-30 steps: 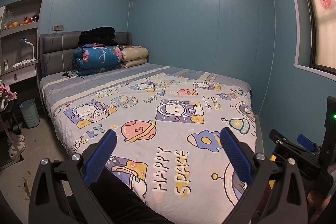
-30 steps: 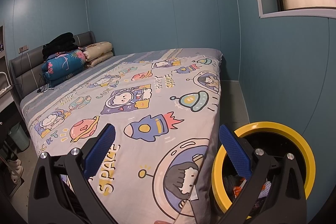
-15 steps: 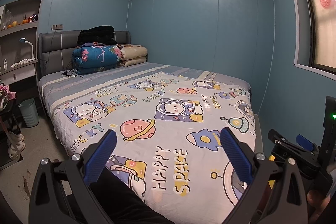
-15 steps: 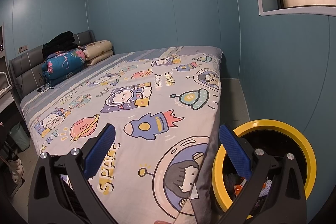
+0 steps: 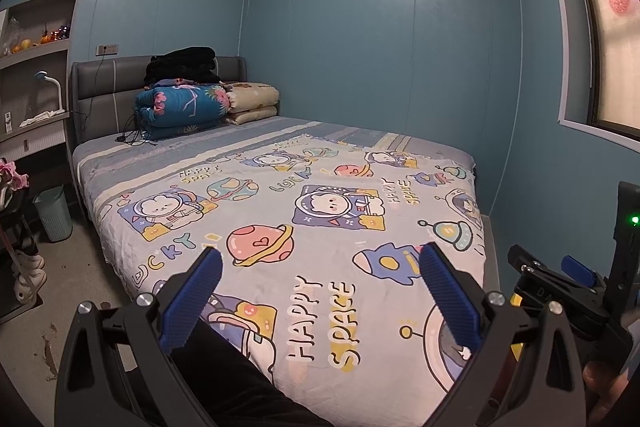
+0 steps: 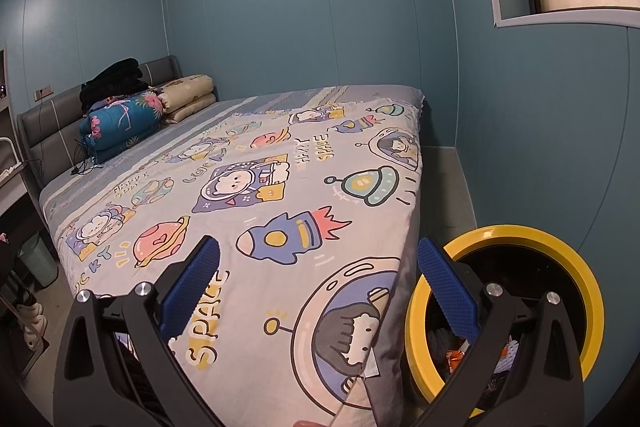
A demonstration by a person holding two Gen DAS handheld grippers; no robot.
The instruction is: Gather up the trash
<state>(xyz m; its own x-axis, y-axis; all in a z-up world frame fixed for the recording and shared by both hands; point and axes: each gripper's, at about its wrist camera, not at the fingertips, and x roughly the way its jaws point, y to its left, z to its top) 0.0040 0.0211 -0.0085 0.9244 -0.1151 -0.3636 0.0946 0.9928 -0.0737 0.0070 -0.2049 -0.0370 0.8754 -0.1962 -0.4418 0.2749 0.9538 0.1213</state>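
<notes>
A round bin with a yellow rim (image 6: 576, 259) stands on the floor at the bed's foot corner; colourful trash (image 6: 460, 355) lies inside it. My right gripper (image 6: 318, 287) is open and empty, held above the bed's corner beside the bin. My left gripper (image 5: 320, 291) is open and empty above the foot of the bed (image 5: 280, 195). The right gripper also shows in the left wrist view (image 5: 560, 279) at the lower right. No loose trash shows on the bed cover.
Folded quilts (image 5: 184, 107) and pillows (image 5: 252, 103) lie at the headboard. A pale green basket (image 5: 52, 211) stands on the floor left of the bed, below shelves (image 5: 32, 99). Shoes (image 5: 28, 275) sit at the far left. Blue walls enclose the bed's far and right sides.
Both views have drifted slightly; the scene sits a little higher and closer. Both grippers stay open and empty.
</notes>
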